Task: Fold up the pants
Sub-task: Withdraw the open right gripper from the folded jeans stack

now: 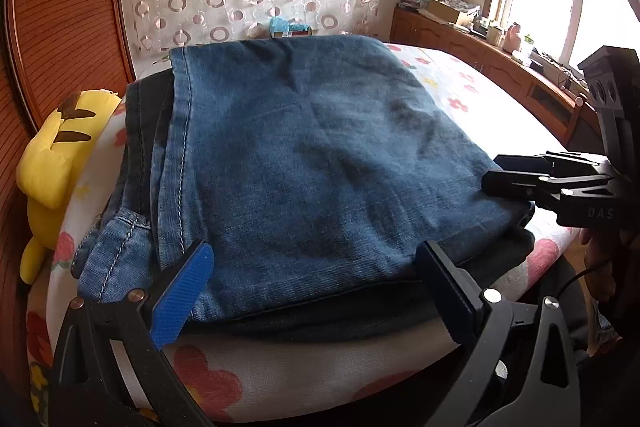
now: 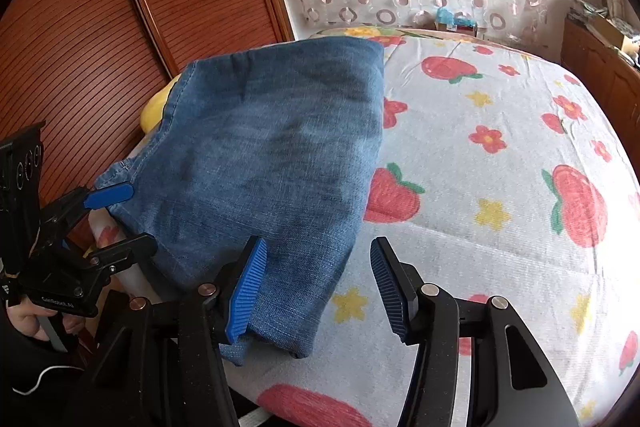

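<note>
Folded jeans [image 1: 304,163] lie at frame centre on the floral bed [image 2: 500,163]; left claw [image 1: 316,287] and right claw [image 2: 318,287] both stand apart at the lower edge, gripping nothing.

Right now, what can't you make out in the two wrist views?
- Layers of the folded jeans: top panel covers them, both views.
- Yellow plush toy: left wrist view cuts it at the fisheye edge; in the right wrist view the jeans hide most of it.
- Items on the wooden sideboard: too small, washed out by window glare.
- Right tongs: whether the left pad touches denim is unclear.
</note>
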A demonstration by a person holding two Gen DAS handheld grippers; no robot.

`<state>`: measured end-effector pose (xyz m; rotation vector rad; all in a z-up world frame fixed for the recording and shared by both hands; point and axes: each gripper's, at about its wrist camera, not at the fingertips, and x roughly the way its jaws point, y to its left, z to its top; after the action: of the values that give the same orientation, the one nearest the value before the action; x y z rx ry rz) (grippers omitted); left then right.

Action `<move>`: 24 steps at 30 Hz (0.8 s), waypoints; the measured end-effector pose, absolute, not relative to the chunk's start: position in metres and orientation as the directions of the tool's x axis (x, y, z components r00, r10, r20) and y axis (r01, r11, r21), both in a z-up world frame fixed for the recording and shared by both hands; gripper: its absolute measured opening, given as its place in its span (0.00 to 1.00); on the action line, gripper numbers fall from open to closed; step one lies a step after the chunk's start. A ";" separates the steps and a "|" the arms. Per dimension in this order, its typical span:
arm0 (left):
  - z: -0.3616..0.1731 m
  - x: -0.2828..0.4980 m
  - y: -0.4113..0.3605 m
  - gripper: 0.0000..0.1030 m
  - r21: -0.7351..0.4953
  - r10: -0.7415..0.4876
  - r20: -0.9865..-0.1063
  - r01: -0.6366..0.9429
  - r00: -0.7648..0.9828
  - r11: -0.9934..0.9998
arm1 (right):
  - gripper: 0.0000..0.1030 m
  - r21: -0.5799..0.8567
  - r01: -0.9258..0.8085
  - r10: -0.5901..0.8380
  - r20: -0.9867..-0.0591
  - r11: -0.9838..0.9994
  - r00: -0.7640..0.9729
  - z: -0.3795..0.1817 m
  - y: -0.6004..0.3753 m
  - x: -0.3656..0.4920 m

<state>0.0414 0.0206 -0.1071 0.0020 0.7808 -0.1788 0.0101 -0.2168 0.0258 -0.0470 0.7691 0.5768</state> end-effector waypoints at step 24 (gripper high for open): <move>-0.114 0.042 0.019 0.98 -0.040 -0.150 -0.693 0.170 0.705 0.985 | 0.54 0.184 -0.509 0.488 -0.666 0.841 0.565 0.012 -0.202 0.013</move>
<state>0.0419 0.0192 -0.1138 0.0277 0.7684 -0.1776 0.0125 -0.2016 0.0122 -0.0301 0.7735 0.5861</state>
